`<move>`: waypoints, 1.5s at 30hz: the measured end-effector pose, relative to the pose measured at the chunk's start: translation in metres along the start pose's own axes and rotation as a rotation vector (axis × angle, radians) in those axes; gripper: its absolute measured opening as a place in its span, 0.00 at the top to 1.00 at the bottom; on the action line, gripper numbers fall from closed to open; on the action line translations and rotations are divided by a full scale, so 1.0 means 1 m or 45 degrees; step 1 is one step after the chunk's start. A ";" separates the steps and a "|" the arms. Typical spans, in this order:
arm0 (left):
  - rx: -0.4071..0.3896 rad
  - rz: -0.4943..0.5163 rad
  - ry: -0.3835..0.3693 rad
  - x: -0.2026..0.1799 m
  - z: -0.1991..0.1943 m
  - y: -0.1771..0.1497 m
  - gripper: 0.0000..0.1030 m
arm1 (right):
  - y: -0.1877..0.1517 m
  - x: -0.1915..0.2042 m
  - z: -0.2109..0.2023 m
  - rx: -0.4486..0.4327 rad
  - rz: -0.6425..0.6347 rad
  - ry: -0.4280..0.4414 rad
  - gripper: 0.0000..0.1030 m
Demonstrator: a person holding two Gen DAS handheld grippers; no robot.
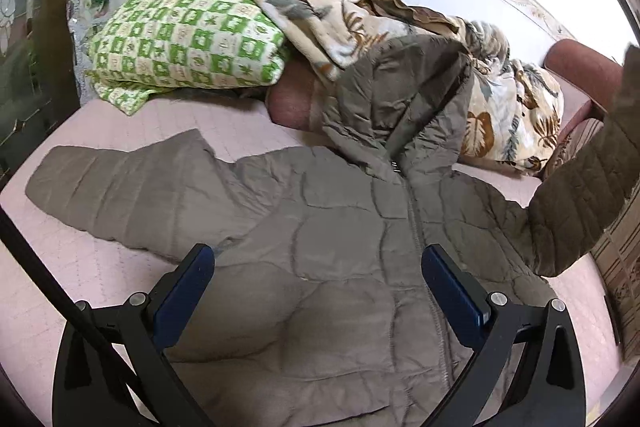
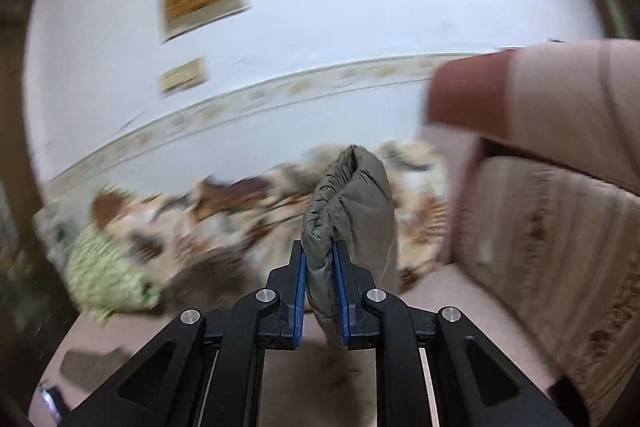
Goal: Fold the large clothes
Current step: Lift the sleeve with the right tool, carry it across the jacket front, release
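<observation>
The right claw is clenched on the cuff of the jacket's right sleeve, raised above the bed. The left claw hovers released over the quilted jacket, spread zip-up on the bed. Folding looks barely begun: apparently no fold is laid; the other sleeve lies flat.

Jacket: grey-brown, quilted stitch lines; its cuff same colour. Bed sheet under jacket: pale pink. Behind jacket: green/white checked pillow, cream blanket w/ brown and grey leaf print. Fingers: black w/ blue pads.
</observation>
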State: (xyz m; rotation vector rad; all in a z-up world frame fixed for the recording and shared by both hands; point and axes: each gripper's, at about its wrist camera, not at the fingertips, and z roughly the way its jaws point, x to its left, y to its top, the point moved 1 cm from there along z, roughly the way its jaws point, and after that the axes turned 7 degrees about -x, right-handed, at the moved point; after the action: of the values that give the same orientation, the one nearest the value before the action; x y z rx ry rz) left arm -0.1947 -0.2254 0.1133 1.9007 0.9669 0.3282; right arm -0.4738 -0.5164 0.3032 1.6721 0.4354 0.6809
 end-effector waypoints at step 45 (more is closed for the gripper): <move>0.349 0.060 0.240 0.015 0.107 -0.036 0.00 | -0.277 -0.028 0.169 0.807 -0.049 -0.062 0.60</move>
State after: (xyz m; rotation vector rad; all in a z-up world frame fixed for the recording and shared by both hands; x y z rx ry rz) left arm -0.1406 -0.2730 0.0258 2.1730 1.1401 0.4268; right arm -0.3628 -0.6023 0.0089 2.2611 0.6954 0.4954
